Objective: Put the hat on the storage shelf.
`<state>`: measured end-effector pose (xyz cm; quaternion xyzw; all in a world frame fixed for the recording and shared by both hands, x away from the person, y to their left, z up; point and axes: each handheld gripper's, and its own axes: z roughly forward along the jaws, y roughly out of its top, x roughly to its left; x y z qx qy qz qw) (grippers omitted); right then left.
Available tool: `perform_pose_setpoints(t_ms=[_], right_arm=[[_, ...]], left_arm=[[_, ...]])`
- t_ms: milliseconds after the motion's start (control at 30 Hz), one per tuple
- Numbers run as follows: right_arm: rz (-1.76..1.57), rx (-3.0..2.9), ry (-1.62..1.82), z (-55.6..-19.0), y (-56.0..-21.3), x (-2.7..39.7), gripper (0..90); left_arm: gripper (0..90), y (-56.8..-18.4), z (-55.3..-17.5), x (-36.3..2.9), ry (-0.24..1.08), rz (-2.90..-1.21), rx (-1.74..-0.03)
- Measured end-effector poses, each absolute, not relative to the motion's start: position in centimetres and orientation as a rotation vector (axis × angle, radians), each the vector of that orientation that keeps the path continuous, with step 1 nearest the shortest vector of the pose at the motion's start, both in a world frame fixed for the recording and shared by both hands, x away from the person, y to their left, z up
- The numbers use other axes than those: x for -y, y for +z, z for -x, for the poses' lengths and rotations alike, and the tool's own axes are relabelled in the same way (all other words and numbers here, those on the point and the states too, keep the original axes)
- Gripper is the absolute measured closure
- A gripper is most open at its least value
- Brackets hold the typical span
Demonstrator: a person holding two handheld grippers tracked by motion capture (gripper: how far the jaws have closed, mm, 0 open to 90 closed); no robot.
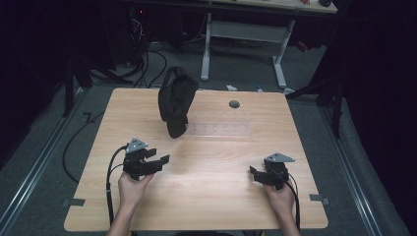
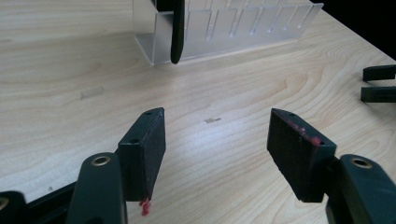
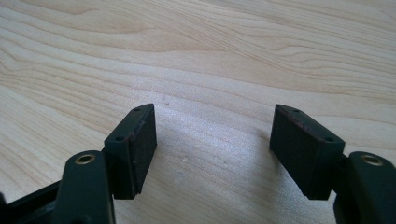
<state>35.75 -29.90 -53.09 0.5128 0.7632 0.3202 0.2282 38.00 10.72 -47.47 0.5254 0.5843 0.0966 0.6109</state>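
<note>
Facing black bag (image 1: 175, 101) ahead and slightly right of left gripper (image 1: 156, 162), long axis upright; right gripper (image 1: 254, 175) farther; both wide open, empty.

Bag (image 1: 175, 101): stood on your table (image 1: 206, 196) toward 11 o'clock, at the rack's left end.
Rack (image 1: 221, 129): lay at 12 o'clock, running toward 1.
Left gripper (image 1: 156, 162): sat at 9 o'clock.
Right gripper (image 1: 255, 174): sat at 3 o'clock, well apart from the left.
</note>
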Motion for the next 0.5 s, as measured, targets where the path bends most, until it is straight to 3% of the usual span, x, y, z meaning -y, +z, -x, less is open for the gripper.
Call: perform_pose_setpoints(t_ms=[500], right_arm=[[-1.412,-2.102,0.882,-35.7,-53.1,29.9,32.0]], left_arm=[[37.0,-49.9,-36.8,-10.6,0.250,-1.235,-1.380]])
